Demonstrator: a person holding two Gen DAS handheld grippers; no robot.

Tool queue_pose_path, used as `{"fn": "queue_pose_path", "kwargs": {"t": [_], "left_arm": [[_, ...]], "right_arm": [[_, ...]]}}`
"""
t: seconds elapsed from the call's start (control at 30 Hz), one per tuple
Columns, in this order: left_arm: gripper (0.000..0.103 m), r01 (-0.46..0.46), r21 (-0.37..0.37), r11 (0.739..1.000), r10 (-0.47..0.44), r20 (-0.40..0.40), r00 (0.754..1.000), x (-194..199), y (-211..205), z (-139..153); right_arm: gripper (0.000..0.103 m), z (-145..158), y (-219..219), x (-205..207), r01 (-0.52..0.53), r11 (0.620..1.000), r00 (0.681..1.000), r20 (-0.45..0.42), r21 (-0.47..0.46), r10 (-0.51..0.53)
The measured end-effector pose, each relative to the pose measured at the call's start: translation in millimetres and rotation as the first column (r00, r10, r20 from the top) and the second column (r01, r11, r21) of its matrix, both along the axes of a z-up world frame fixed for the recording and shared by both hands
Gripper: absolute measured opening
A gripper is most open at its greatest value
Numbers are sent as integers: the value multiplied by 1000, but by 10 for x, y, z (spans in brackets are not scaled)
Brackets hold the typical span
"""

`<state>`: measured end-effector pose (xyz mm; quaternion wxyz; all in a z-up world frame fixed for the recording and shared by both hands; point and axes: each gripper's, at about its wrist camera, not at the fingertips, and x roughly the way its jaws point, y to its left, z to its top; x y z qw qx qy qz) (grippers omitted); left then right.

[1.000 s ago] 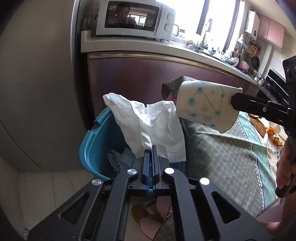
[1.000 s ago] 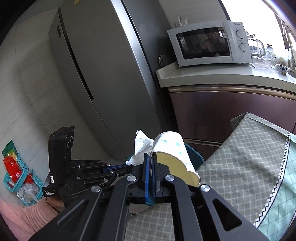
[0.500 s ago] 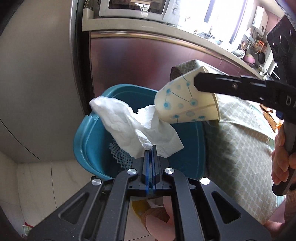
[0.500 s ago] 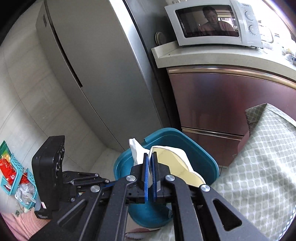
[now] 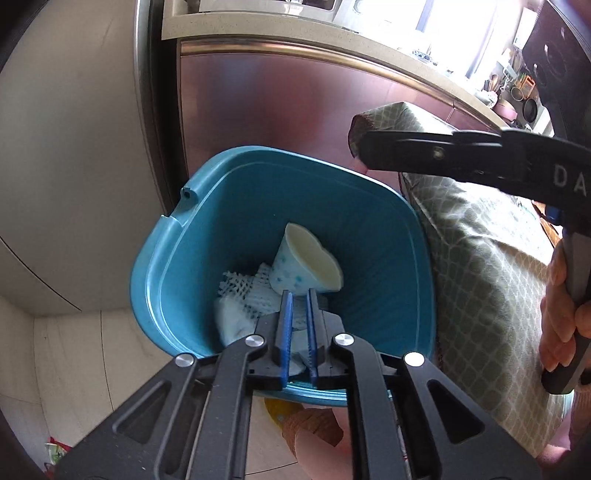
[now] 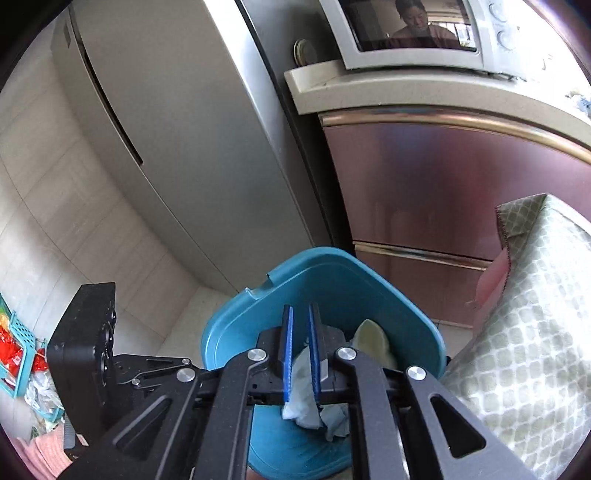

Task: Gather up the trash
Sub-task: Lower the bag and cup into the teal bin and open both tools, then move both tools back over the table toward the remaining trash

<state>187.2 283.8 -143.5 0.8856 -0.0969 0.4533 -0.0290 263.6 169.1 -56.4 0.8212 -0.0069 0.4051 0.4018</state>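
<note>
A teal bin [image 5: 184, 258] stands on the floor against the table. Inside it lie a white paper cup with blue dots [image 5: 303, 266], a white foam net [image 5: 243, 288] and a crumpled white tissue [image 5: 232, 325]. My left gripper [image 5: 297, 295] hovers over the bin's near rim, its jaws opening a narrow gap, pressing on nothing. My right gripper [image 6: 299, 310] is above the bin [image 6: 332, 266] too, jaws opening and empty. Past its blue pads I see the tissue [image 6: 301, 402] and cup [image 6: 373, 336] down in the bin. One right finger [image 5: 424, 151] reaches in from the right.
A table under a green checked cloth [image 5: 480, 258] borders the bin on the right. A grey fridge [image 6: 166, 147] and a reddish cabinet [image 6: 443, 192] with a microwave [image 6: 406, 33] stand behind. A teal basket [image 6: 14, 354] sits on the floor left. A person's hand [image 5: 561, 314] holds the right handle.
The left gripper has let go of the tissue and the right gripper has let go of the cup; both now lie in the bin. Both grippers came lower over the bin.
</note>
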Motion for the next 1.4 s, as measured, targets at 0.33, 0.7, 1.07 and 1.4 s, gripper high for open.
{"fn": "queue_pose_path", "kwargs": {"t": [0.33,0.7,1.07,1.4], "left_arm": [[27,52,23,998,-55,157,986,-203,-261,439],[34,225,26,974,-223,287,932,-240,-1058,964],[39,474,-10,881,-451,285,846,-349,-2392,1077],[40,668,-66,741,-644,212,735,-511,-3568,774]], "right_arm": [[19,81,-473,-311,10,998,1000,19,55,-11],[29,366,-1764,-858,189,972,975,92,140,-202],[38,334,-3488,-1496,533,831,832,79,160,-549],[45,109,-4782,-1780,762,635,636,42,128,-771]]}}
